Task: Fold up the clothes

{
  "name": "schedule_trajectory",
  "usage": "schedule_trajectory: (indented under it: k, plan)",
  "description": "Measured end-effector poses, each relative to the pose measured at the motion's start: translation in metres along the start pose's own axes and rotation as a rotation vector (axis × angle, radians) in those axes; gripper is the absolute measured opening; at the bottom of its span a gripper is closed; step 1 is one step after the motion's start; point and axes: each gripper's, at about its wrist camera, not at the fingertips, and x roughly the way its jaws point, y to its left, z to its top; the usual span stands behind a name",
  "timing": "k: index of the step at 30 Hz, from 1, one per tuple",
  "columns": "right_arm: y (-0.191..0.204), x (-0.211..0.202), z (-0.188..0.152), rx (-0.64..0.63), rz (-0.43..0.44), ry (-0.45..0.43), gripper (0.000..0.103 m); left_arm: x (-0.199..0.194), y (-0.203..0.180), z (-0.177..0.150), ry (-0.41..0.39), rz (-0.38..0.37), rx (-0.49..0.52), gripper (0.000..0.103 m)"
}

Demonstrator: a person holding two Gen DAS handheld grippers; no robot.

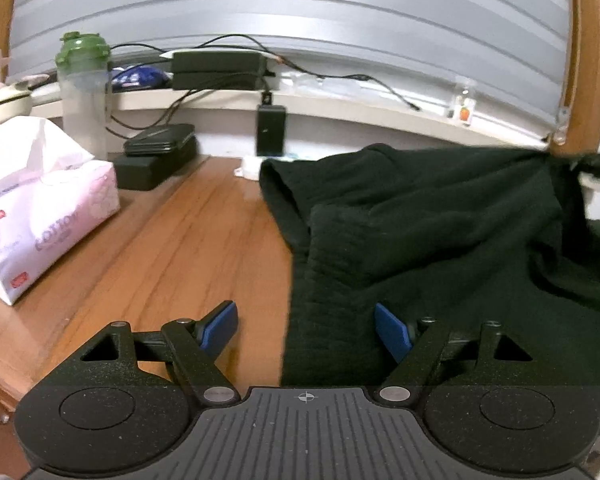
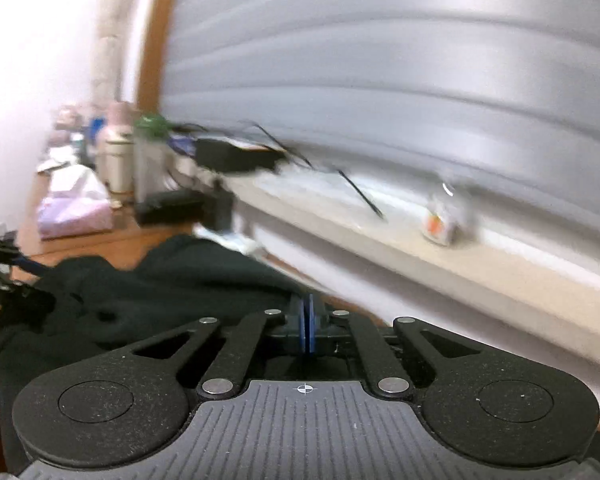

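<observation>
A dark green garment [image 1: 440, 248] lies rumpled across the right half of a wooden desk [image 1: 180, 248], reaching toward the far edge below the window ledge, one corner pulled taut and lifted off toward the right. A pink tissue pack [image 1: 40, 216] sits at the desk's left edge, a green-capped bottle [image 1: 83, 92] and black boxes [image 1: 156, 156] behind it. The left gripper [image 1: 305, 330] hovers with its jaws spread over the garment's near left hem, pinching nothing. The right gripper [image 2: 306, 326] has its blue pads pressed together; whether cloth is caught between them cannot be told. A hard pull could drag the loose garment sideways, since the left side is not pinned.
</observation>
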Motion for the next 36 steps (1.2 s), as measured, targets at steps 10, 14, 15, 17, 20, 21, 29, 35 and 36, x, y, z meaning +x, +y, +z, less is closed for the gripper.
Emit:
schedule_trajectory:
  k: [10, 14, 15, 17, 20, 21, 29, 35, 36]
  plan:
    - [0.018, 0.014, -0.003, -0.030, -0.035, 0.032, 0.046, -0.006, 0.010, 0.022, -0.069, -0.055, -0.069, 0.078]
    - [0.052, 0.017, 0.005, -0.086, 0.056, 0.000, 0.054, 0.015, 0.018, 0.048, -0.048, -0.092, -0.061, 0.071]
    - [0.061, 0.017, 0.007, -0.098, 0.080, -0.008, 0.054, 0.024, 0.018, 0.053, -0.017, -0.097, -0.051, 0.068]
    - [0.078, 0.017, 0.008, -0.118, 0.124, -0.021, 0.056, 0.044, 0.017, 0.062, 0.044, -0.107, -0.028, 0.058]
    - [0.101, 0.018, 0.010, -0.135, 0.187, -0.019, 0.058, 0.066, 0.012, 0.065, 0.118, -0.094, 0.050, 0.022]
    - [0.109, 0.019, 0.010, -0.137, 0.210, -0.013, 0.058, 0.072, 0.010, 0.064, 0.126, -0.051, 0.093, 0.018]
    - [0.193, 0.028, 0.004, -0.217, 0.418, 0.026, 0.058, 0.093, 0.009, 0.067, 0.152, -0.006, 0.186, 0.012]
    - [0.258, 0.030, -0.002, -0.322, 0.489, 0.027, 0.060, 0.092, 0.013, 0.068, 0.154, -0.029, 0.178, 0.013]
    - [0.269, 0.030, -0.004, -0.351, 0.495, 0.024, 0.063, 0.092, 0.011, 0.069, 0.161, -0.020, 0.188, 0.013]
